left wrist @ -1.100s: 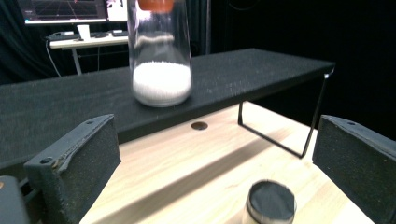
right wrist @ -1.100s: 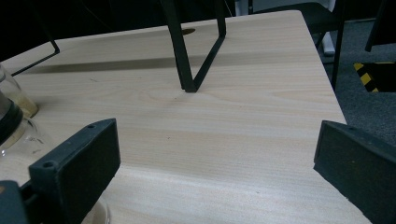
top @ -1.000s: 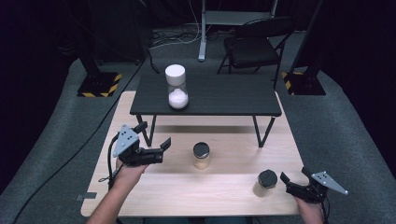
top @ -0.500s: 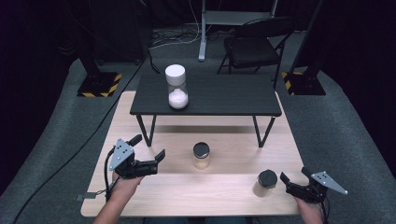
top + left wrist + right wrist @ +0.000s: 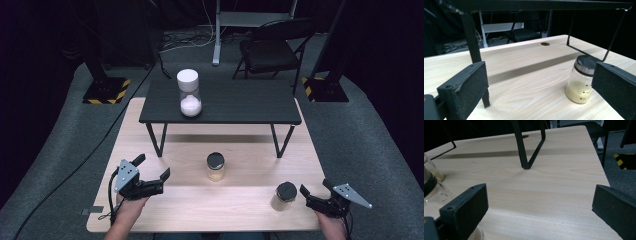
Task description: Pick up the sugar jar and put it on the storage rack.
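The left gripper [image 5: 152, 172] has its jaws spread wide with nothing between them, held low over the near left part of the wooden table [image 5: 250, 220]; in the left gripper view [image 5: 541, 92] the same two black jaws frame bare wood, with a jar [image 5: 580, 80] of pale yellow grains standing upright just inside the right-hand jaw but farther off, not touched. From the high view this middle jar [image 5: 216, 167], with its dark lid, stands near the centre of the wooden table, to the right of the left gripper and apart from it. The right gripper [image 5: 316, 192] also has its jaws parted and holds nothing; it sits at the near right edge, just beside a second jar [image 5: 285, 196] with a dark lid. In the right gripper view [image 5: 540, 207] that jar's glass shows at the left edge, against the left-hand jaw. Beyond both stands a low black table [image 5: 235, 102] on thin legs, carrying a white-capped glass container [image 5: 189, 93] with white powder.
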